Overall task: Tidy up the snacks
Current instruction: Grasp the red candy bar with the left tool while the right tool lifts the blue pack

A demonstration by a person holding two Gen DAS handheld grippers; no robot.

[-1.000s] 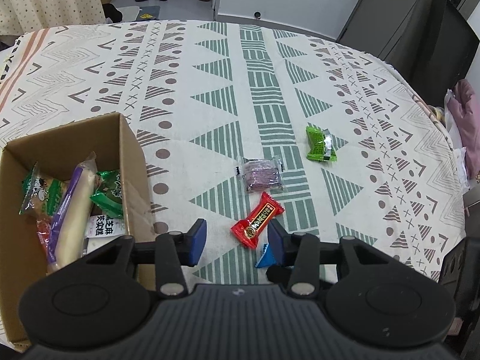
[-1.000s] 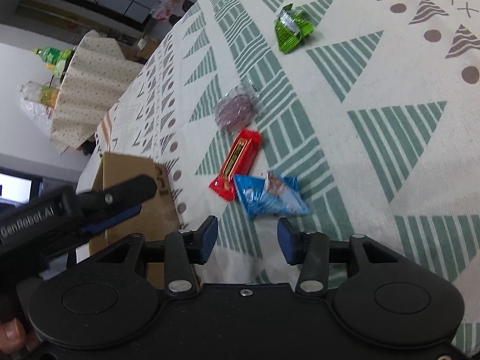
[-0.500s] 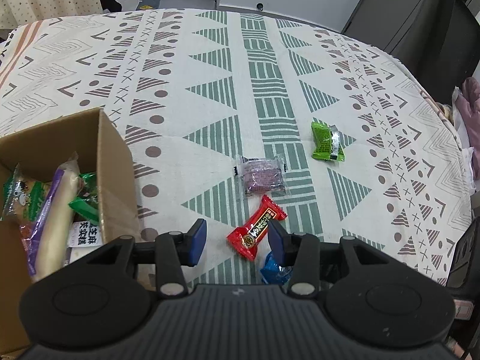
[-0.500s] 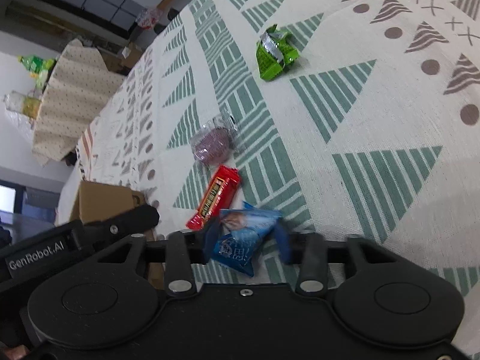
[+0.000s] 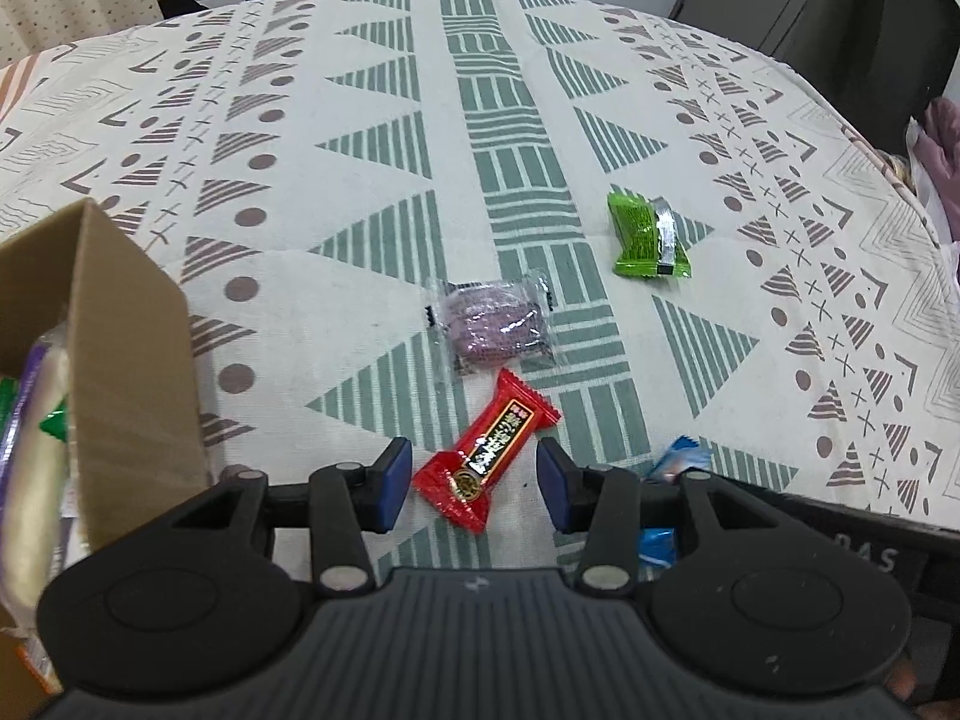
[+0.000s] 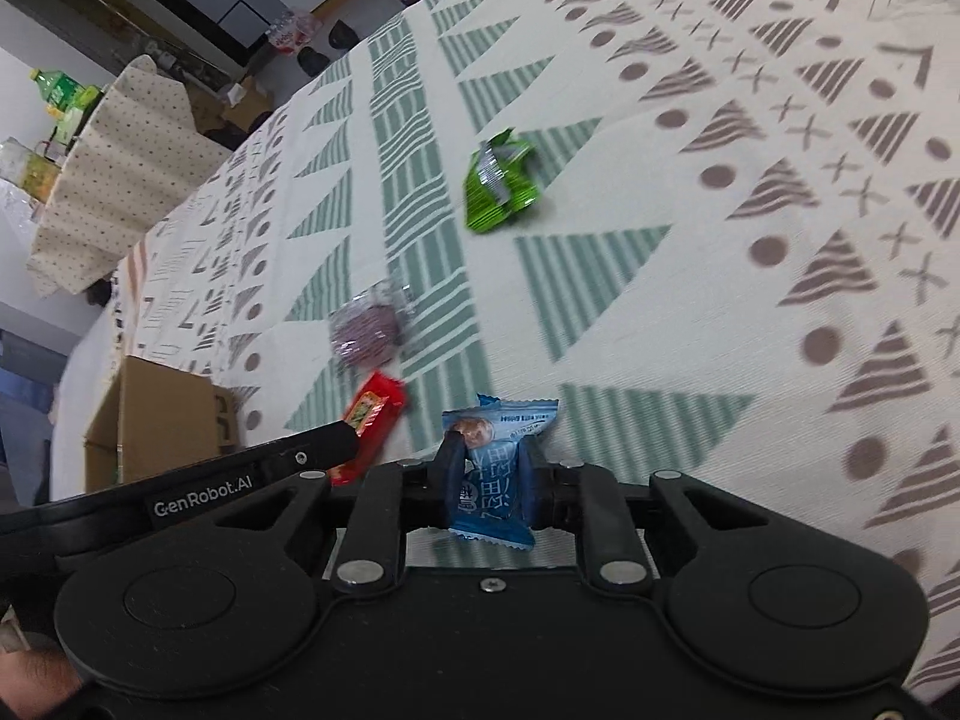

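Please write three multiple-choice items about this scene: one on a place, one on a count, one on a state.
1. Where does the red foil snack packet lie?
A. in the box
B. on the cloth between the left gripper's fingers
C. on the green packet

2. How many packets lie loose on the patterned tablecloth?
A. three
B. one
C. five

3. The right gripper is
A. open, empty
B. shut on the blue foil snack packet
C. out of view

Answers: 1 B, the open fingers flank it; 2 A, red, purple, green; 3 B, the fingers pinch it.

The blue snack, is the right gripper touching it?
Touching. The right wrist view shows the right gripper with both fingers pressed against the blue snack.
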